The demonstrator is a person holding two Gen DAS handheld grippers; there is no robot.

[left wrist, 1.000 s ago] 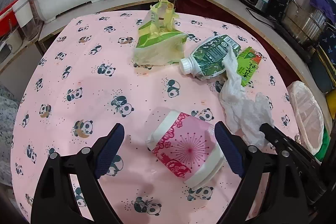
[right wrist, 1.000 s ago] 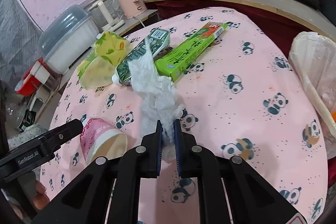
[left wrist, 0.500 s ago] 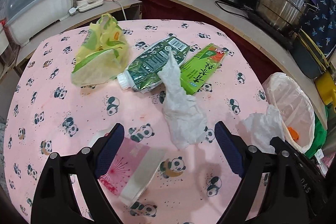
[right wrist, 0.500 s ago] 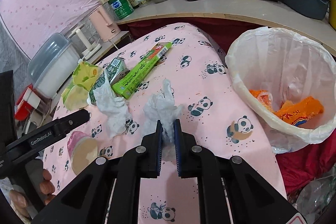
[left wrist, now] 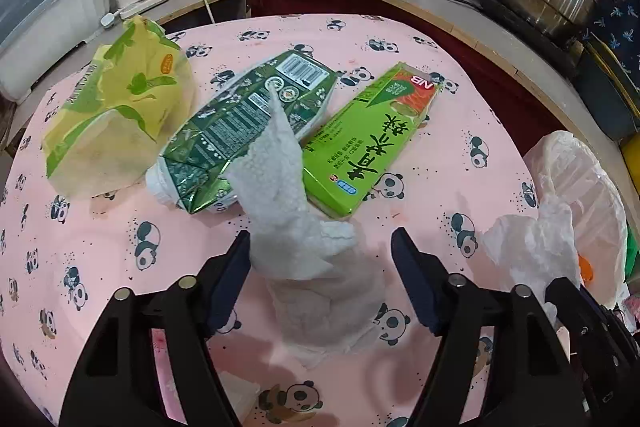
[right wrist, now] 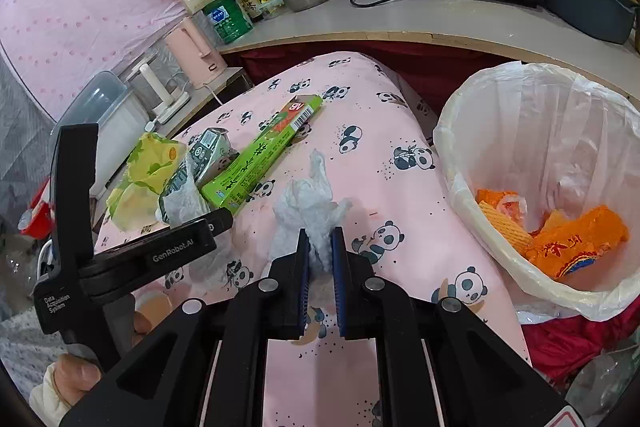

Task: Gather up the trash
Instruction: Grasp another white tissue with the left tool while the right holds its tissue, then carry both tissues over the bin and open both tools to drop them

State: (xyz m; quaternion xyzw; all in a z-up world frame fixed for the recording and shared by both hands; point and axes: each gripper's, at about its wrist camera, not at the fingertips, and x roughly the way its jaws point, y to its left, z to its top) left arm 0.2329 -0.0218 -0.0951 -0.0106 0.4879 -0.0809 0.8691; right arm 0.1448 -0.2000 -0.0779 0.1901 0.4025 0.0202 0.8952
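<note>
Your left hand-held gripper point(left wrist: 320, 267) has left the pink cup; closing, it straddles crumpled white tissue point(left wrist: 288, 211) mid-frame. Your right hand-held gripper point(right wrist: 320, 255) pinches another white wad point(right wrist: 312, 203).

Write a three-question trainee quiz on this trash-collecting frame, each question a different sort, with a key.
1. True or false: the right gripper is clamped on a crumpled tissue.
2. Which item lies between the left gripper's jaws? A) green carton B) white paper towel C) yellow bag
3. Fill in: the lined bin already holds ___-coloured wrappers.

Key: 1 true. 2 B, the white paper towel; the jaws are closing round it, with a gap showing on one side. 3 orange.
</note>
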